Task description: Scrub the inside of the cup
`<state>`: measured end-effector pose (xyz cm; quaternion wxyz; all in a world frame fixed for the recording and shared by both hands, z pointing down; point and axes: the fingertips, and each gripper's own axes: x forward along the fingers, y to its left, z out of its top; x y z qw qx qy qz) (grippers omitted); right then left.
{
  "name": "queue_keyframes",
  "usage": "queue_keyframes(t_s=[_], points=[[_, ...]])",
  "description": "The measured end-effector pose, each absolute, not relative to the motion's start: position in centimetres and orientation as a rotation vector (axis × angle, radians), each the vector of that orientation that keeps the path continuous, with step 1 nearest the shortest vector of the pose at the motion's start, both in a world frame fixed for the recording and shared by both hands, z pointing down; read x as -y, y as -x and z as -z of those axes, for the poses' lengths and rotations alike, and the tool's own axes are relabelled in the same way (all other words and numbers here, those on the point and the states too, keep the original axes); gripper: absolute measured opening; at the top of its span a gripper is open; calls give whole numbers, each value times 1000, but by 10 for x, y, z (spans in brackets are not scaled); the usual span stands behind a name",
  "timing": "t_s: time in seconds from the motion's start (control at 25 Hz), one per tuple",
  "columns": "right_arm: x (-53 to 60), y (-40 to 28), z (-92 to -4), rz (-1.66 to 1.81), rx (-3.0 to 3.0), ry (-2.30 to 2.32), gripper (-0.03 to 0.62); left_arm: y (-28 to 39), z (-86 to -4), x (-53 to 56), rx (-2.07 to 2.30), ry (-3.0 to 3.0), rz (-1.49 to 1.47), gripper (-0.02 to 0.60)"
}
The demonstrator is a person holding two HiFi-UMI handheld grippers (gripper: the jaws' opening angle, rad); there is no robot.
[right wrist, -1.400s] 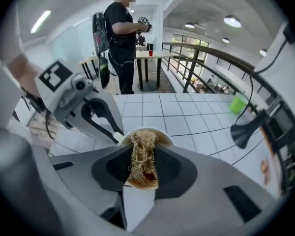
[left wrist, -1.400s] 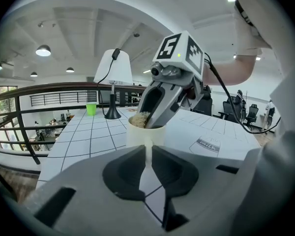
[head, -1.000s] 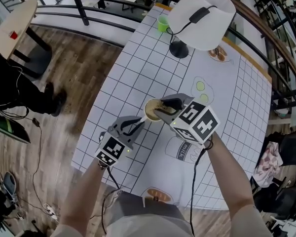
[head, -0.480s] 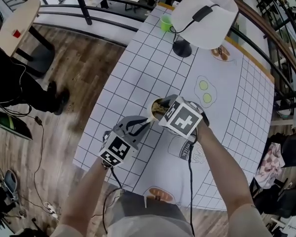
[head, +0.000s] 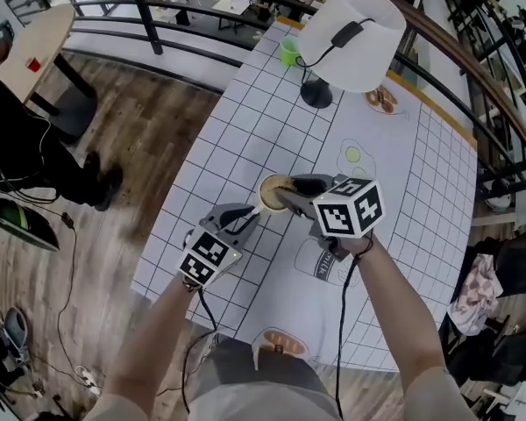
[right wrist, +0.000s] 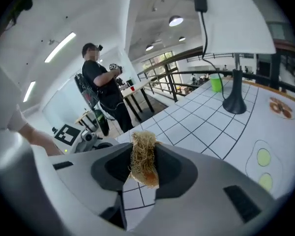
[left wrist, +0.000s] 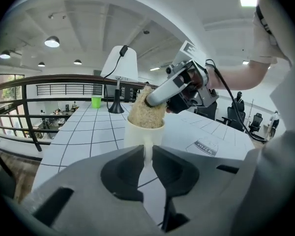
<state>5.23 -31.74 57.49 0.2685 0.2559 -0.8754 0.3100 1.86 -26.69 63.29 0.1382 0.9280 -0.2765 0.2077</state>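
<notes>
A cream cup (head: 272, 193) stands on the gridded white table (head: 245, 121). My left gripper (head: 248, 215) is shut on the cup's handle (left wrist: 146, 149), which shows pinched between the jaws in the left gripper view. My right gripper (head: 289, 195) reaches over the rim from the right, shut on a tan loofah scrubber (right wrist: 143, 159). The scrubber (left wrist: 147, 113) fills the cup's (left wrist: 144, 134) mouth and sticks out above the rim. The cup's inside is hidden by it. The cup itself does not show in the right gripper view.
A white lamp (head: 351, 38) with a black base (head: 316, 93) stands at the table's far end, beside a small green cup (head: 288, 47). A person in black (right wrist: 101, 87) stands on the floor to the left. Railings (head: 158, 38) run past the far edge.
My right gripper has swung and turned over the cup, its cube shifting right, while the scrubber stays in the cup's mouth. The left gripper keeps its hold on the handle.
</notes>
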Motion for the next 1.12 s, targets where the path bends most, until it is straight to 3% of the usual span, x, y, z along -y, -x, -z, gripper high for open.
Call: queue_keyframes(t_s=[0.36,1.12], points=[[303,-70,-472,-615,2549,-925,117,-2,-570,255,908,-2696,-553,63],[204,-129,-225,201,2644,-1372,117,2,-264,198,1260,-3015,-193,14]])
